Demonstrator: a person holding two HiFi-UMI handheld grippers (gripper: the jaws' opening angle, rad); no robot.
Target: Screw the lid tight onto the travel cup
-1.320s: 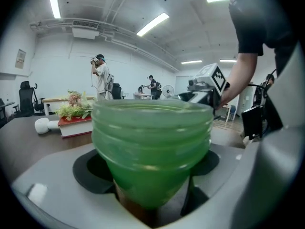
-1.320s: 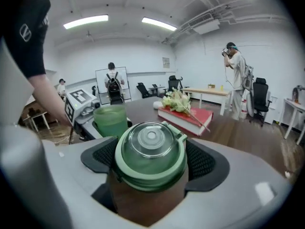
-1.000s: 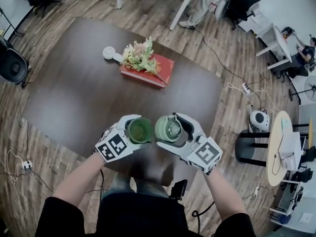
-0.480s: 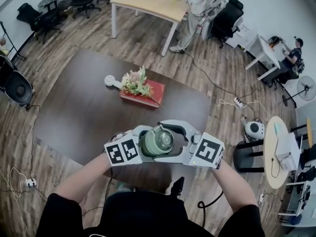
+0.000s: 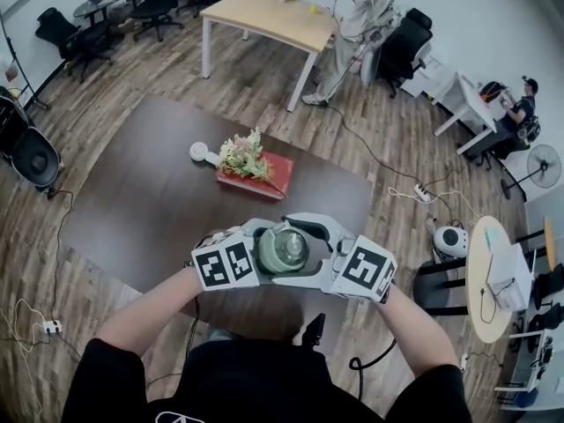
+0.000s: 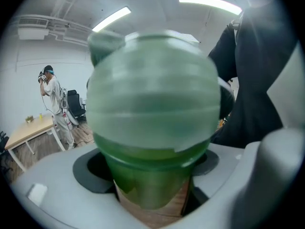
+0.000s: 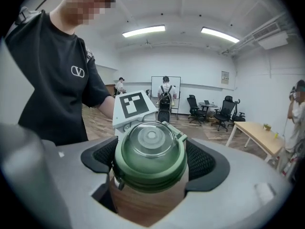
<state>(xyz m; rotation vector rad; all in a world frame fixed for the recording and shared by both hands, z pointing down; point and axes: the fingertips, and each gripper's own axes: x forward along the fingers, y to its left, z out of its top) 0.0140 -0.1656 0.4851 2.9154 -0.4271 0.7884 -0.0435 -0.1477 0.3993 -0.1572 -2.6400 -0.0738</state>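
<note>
Forearms (image 5: 145, 311) converge above the table's (image 5: 150, 192) near edge. My left hand-held gripper (image 5: 256, 249) clamps the travel cup (image 6: 152, 175); the right hand-held gripper (image 5: 317, 245) clamps its lid (image 7: 151, 147). Cup axis roughly upright, lid uppermost.

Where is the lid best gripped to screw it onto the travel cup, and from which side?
Take the lid by its green ring, one pad on each side, coming from its domed top, in line with the travel cup. The ring is round, so it turns evenly; the clear dome looks slippery.
</note>
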